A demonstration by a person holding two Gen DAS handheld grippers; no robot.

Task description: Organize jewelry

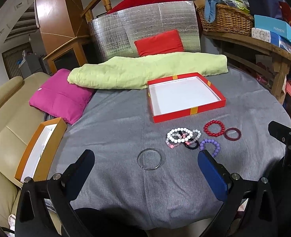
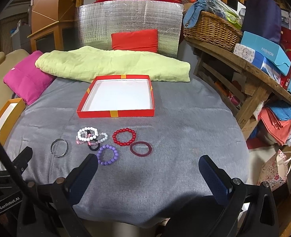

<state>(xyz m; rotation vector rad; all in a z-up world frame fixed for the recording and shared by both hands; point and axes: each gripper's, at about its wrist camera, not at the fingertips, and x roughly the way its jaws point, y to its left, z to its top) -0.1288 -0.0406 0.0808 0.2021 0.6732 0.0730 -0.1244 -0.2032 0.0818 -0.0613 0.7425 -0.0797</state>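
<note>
Left wrist view: the left gripper (image 1: pixel 146 163) hangs spread wide over grey cloth, a thin metal bangle (image 1: pixel 149 159) lying between its fingers. Beaded bracelets cluster just short of the empty red box (image 1: pixel 186 96).

Right wrist view: the right gripper (image 2: pixel 148 166) stands equally spread, holding nothing; a purple bead bracelet (image 2: pixel 108 154) and maroon ring (image 2: pixel 140 148) lie near the box's front edge.

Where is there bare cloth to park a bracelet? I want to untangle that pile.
Free: the grey cloth right of the red box and dark red ring, and the strip nearest both open grippers. Also left of the silver bangle. Crowded: around the tangled white bracelet pile, beside the red beads and purple beads.
</note>
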